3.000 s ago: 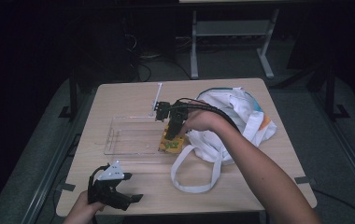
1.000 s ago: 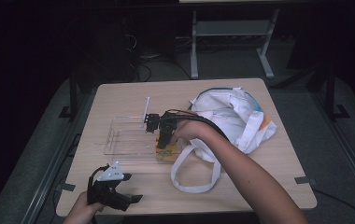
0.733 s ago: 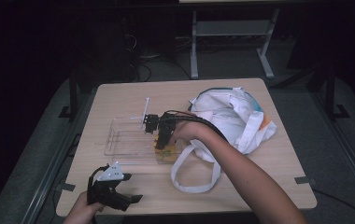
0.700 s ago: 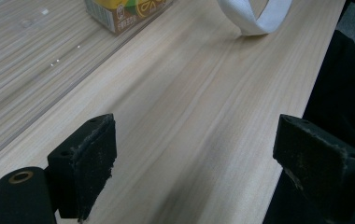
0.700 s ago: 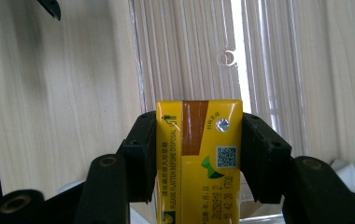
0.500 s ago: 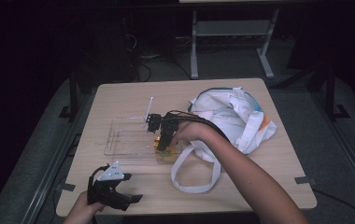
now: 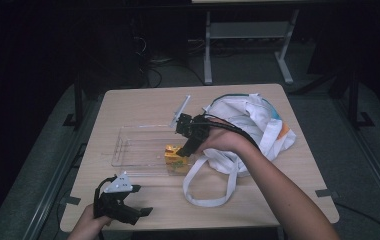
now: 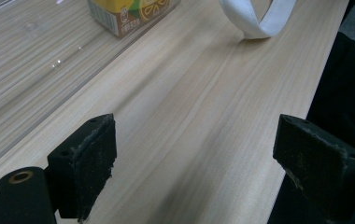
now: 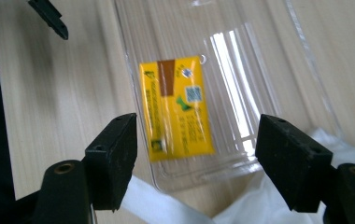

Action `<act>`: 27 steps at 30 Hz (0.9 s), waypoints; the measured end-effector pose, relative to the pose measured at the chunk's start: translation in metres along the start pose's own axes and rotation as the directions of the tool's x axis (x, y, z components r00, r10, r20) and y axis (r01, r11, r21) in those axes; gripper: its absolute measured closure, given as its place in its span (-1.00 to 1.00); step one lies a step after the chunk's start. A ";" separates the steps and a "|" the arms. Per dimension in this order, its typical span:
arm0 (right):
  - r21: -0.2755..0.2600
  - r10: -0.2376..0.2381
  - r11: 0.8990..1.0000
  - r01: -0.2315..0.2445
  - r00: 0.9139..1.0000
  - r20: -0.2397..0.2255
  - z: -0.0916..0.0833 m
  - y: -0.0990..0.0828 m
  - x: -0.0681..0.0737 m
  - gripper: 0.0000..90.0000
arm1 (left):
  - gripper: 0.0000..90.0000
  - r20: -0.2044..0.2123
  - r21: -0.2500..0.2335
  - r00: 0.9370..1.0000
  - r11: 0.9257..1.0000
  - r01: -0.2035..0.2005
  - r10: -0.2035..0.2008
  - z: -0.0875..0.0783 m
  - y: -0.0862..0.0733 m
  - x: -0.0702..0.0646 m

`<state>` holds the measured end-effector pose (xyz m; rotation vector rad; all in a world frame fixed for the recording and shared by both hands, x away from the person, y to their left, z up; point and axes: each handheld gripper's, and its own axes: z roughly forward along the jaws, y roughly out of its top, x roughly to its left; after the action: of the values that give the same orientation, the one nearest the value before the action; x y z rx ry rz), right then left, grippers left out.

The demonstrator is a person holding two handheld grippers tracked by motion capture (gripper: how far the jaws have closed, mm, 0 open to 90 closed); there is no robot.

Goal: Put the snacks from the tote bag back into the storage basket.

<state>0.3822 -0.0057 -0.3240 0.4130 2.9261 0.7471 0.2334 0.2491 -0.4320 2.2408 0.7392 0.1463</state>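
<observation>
Inside the clear ribbed plastic tray (image 9: 264, 88), a flat yellow carton (image 9: 178, 108) lies beneath the right tool (image 9: 196, 158), just spreading.

In the left gripper view the yellow carton (image 8: 131, 14) is getting cut off by the top edge — just its lower corner is showing — and the white strap (image 8: 259, 16) is running out of frame there too. In the right gripper view the carton's print is blurring beyond reading.

Black hand-held gripper (image 7: 120, 205), grey triangular plate, cable
</observation>
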 end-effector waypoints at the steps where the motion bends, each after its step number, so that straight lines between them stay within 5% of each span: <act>1: -0.009 0.001 1.000 -0.001 1.000 0.005 -0.003 -0.003 -0.001 -0.35 | -0.71 -0.001 0.000 1.000 1.000 -0.002 0.002 0.000 0.000 0.000; 15: -0.116 0.093 0.990 -0.084 0.993 0.068 -0.033 -0.050 -0.006 -0.37 | -0.71 -0.001 -0.004 1.000 1.000 -0.005 0.005 -0.001 -0.001 0.001; 27: -0.211 0.203 0.961 -0.181 0.975 0.089 -0.050 -0.102 -0.004 -0.37 | -0.71 -0.008 -0.004 1.000 1.000 -0.011 0.011 -0.003 -0.001 0.002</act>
<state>0.3541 -0.1153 -0.3292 0.7007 2.7001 1.0014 0.2333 0.2523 -0.4303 2.2421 0.7306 0.1619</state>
